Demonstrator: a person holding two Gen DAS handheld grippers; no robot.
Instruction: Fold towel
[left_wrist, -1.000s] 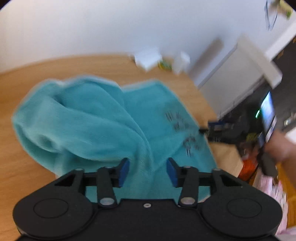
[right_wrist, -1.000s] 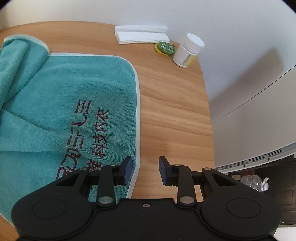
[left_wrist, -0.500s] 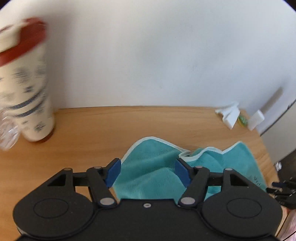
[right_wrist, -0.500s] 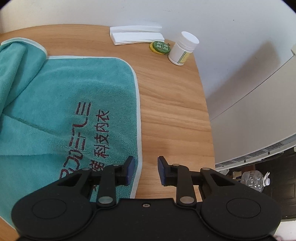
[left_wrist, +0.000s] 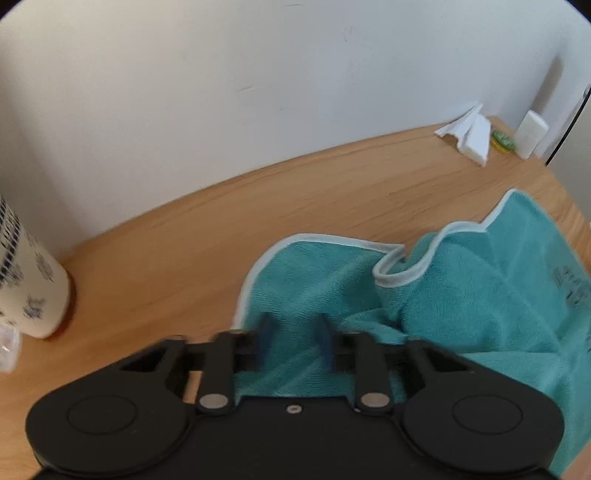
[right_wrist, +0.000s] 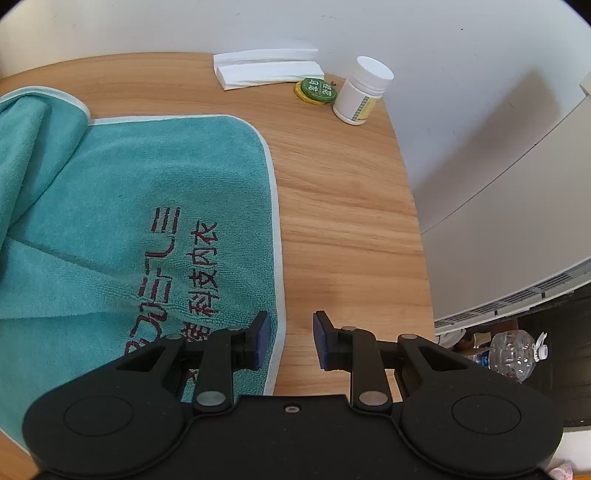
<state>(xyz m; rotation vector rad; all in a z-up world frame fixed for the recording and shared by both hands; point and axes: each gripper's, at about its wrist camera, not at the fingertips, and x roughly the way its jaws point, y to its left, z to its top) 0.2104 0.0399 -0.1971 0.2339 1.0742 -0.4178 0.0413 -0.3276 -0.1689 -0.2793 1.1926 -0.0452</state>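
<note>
Teal terry towel (left_wrist: 461, 306) lies rumpled on the wooden table (right_wrist: 343, 206), soft, light and floppy. Left gripper (left_wrist: 293, 345) hovers half-open over its corner; right gripper (right_wrist: 290, 339), half-open, straddles the white-piped edge, the better hold.

The left claw (left_wrist: 293, 343) has swung from the towel's (left_wrist: 461, 306) middle to its far corner, jaws narrowed over it. The right claw (right_wrist: 290, 338) has crept forward along the towel's hem, slightly wider.
</note>
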